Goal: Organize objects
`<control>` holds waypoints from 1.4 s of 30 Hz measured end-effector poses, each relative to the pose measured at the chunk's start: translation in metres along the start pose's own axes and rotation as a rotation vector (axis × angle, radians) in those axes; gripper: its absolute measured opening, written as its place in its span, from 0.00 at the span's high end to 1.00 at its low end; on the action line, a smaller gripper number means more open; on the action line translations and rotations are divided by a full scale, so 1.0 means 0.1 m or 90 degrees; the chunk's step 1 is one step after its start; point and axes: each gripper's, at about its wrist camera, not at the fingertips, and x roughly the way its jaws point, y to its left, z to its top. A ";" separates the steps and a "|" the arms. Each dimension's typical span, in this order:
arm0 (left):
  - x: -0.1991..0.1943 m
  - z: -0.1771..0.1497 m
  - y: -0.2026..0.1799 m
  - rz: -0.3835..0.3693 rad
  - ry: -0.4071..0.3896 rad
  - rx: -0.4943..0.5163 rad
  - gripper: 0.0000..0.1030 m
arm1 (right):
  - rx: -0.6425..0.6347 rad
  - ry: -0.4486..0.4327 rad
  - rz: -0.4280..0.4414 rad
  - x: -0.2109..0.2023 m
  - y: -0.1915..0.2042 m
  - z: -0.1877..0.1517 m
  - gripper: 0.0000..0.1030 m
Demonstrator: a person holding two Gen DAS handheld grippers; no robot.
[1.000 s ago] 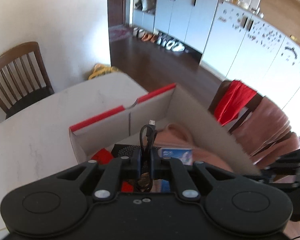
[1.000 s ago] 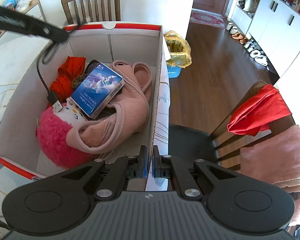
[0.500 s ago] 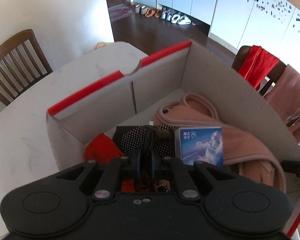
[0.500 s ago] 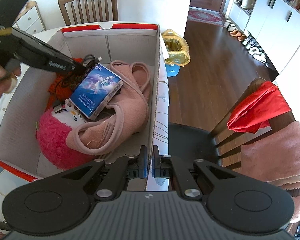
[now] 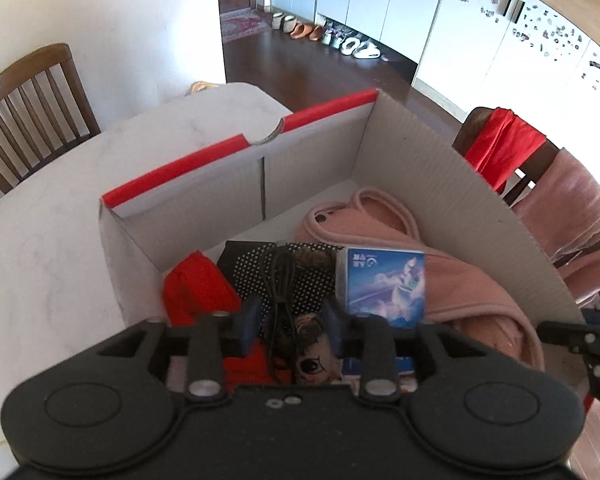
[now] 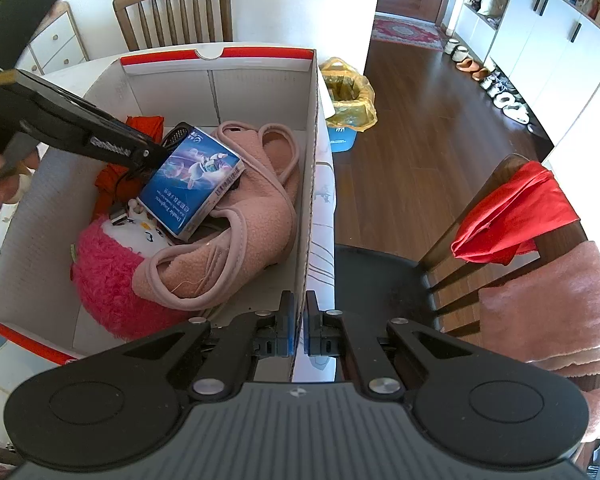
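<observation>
my left claw (image 5: 290, 322) sits low inside the cardboard box (image 5: 440, 168), pointing steeply down, and its jaws are opening; the black cable (image 5: 280, 280) lies between the blue pads but they no longer press on it. the cable's bundled loop runs away from the claw along the line it points, draped over the black dotted pouch (image 5: 300, 276), its plug end dropping down by the white face of the pink plush toy (image 6: 108, 280). so the thing i was carrying is directly under and just ahead of the left claw, long axis in line with the fingers, and i judge a straight lift out should leave it where it lies, unless a loop snags a pad.

my right claw (image 6: 299, 330) is pinched tight on the box's right wall, near the corner closest to me, steadying it; it is well away from the cable, so the left hand is the nearer one.

the box stands at the bench (image 5: 60, 208) edge and holds, from the left wall across: a red cloth (image 5: 198, 288), the pouch with the cable on it, a blue carton (image 6: 192, 188) tilted on a pink fleece garment (image 6: 244, 232) that fills the right side, and the plush toy at the near left corner.
</observation>
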 end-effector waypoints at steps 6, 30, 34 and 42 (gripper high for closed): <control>-0.26 -0.09 0.03 -0.005 -0.033 -0.008 0.64 | -0.003 -0.005 -0.004 -0.04 0.00 0.00 0.96; -1.51 -0.83 -0.18 0.029 -0.239 -0.055 0.25 | -0.010 -0.134 0.016 -0.87 0.18 0.00 0.96; -1.63 -1.00 -0.25 0.038 -0.254 -0.060 0.17 | -0.007 -0.164 0.014 -1.00 0.24 -0.06 0.96; -1.85 -1.27 -0.38 0.048 -0.290 -0.065 0.07 | -0.005 -0.224 0.043 -1.28 0.41 -0.24 0.96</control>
